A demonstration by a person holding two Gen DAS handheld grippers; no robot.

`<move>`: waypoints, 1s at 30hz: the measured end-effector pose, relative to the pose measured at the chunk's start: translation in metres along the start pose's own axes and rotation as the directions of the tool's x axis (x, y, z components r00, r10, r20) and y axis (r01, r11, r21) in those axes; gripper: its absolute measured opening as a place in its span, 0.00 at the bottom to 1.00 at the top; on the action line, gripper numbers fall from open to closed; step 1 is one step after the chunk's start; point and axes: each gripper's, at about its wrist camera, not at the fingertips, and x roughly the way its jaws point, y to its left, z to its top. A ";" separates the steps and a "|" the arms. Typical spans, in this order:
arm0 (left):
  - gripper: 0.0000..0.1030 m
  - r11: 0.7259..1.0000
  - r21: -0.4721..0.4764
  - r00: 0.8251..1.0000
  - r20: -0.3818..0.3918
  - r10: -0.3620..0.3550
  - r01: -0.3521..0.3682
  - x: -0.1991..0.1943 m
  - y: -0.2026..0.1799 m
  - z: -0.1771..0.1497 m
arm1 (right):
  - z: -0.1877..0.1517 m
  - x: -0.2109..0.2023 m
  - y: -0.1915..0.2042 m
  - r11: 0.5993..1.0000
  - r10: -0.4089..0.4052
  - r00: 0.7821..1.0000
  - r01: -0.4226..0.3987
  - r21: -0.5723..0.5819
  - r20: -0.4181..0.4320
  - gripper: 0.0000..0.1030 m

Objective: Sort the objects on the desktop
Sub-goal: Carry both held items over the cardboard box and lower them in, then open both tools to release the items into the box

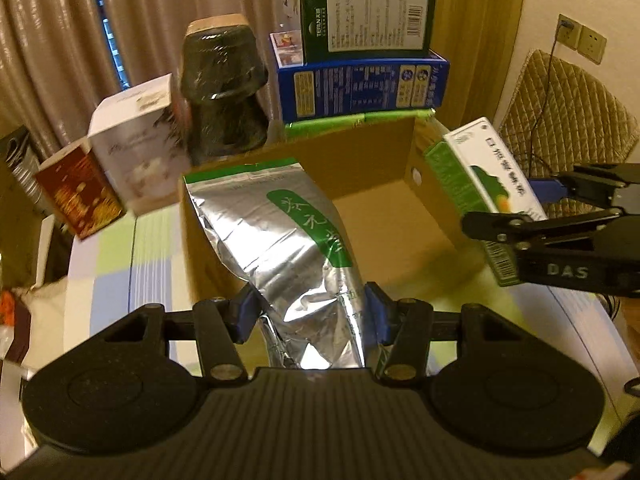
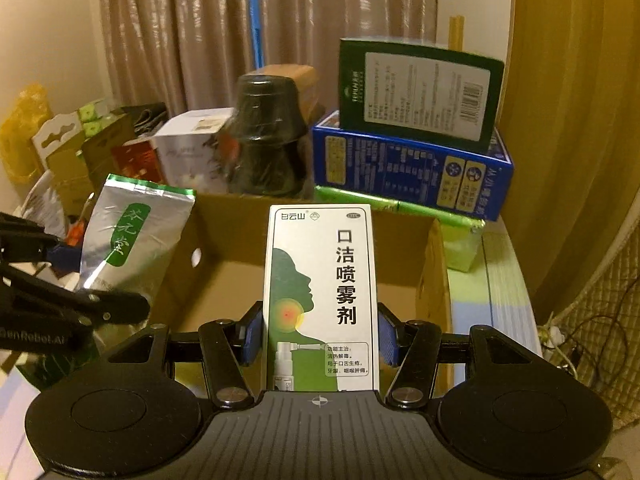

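Observation:
My left gripper (image 1: pixel 310 316) is shut on a silver foil pouch (image 1: pixel 276 240) with a green label, held over the near left edge of an open cardboard box (image 1: pixel 380 168). My right gripper (image 2: pixel 318 336) is shut on a white and green spray box (image 2: pixel 320 280), held upright over the same cardboard box (image 2: pixel 404 280). In the left wrist view the spray box (image 1: pixel 486 184) and the right gripper (image 1: pixel 560 228) sit at the box's right wall. In the right wrist view the pouch (image 2: pixel 128 232) and the left gripper (image 2: pixel 60 292) are at the left.
Behind the cardboard box stand a dark wrapped jar (image 1: pixel 224 88), a blue box (image 1: pixel 360 84) with a dark green box (image 1: pixel 364 16) on top, a white carton (image 1: pixel 136 148) and a red box (image 1: pixel 78 196). A chair (image 1: pixel 560 112) stands at the right. Curtains hang behind.

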 end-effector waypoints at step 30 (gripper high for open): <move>0.57 0.986 -0.167 1.000 0.025 -0.004 0.008 0.061 0.035 0.010 | -0.014 0.043 -0.028 0.995 0.006 1.000 -0.007 0.099 0.009 0.74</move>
